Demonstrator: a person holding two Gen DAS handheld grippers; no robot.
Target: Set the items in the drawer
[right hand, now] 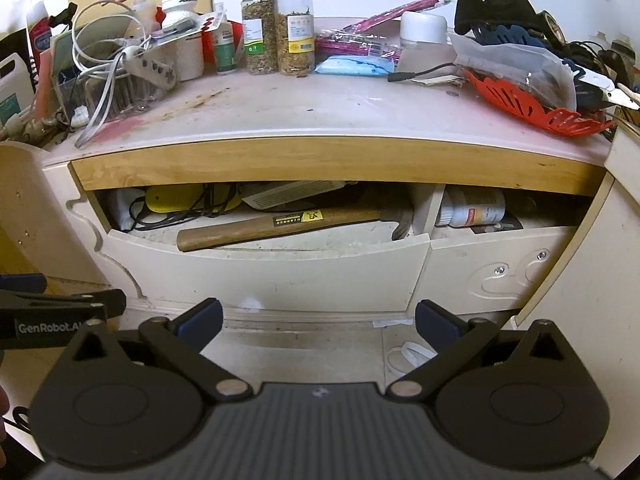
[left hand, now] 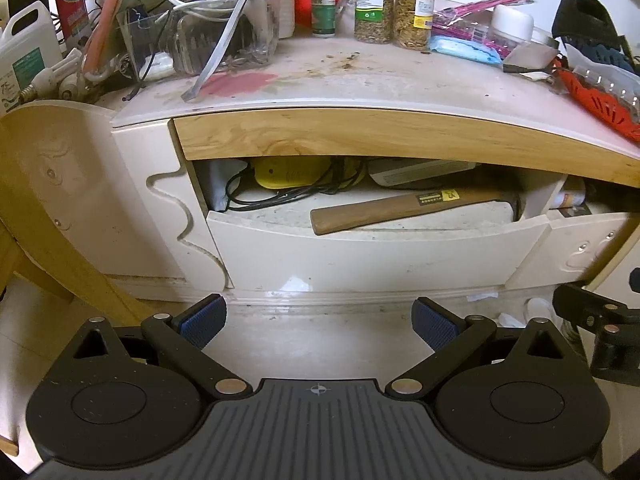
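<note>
**Left wrist view: both tools empty before a crowded drawer**

Nearest me, my left gripper point(left hand: 318, 322) hangs with fingers apart, holding nothing; my right gripper point(right hand: 318, 322) is the same. Ahead of both, the drawer point(left hand: 376, 248) stands pulled out, already holding a hammer point(left hand: 400, 210) and, behind it, a yellow device point(left hand: 288, 176) with tangled cable. I judge anything dropped in could snag there. Beyond and above, the cluttered tabletop point(left hand: 360, 80) carries two jars point(left hand: 394, 2); reaching among the neighbours risks toppling them.

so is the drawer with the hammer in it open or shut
Open, partly pulled out. The cream-fronted left drawer sits forward of the wooden desk edge, exposing the wooden-handled hammer lying inside.
</note>
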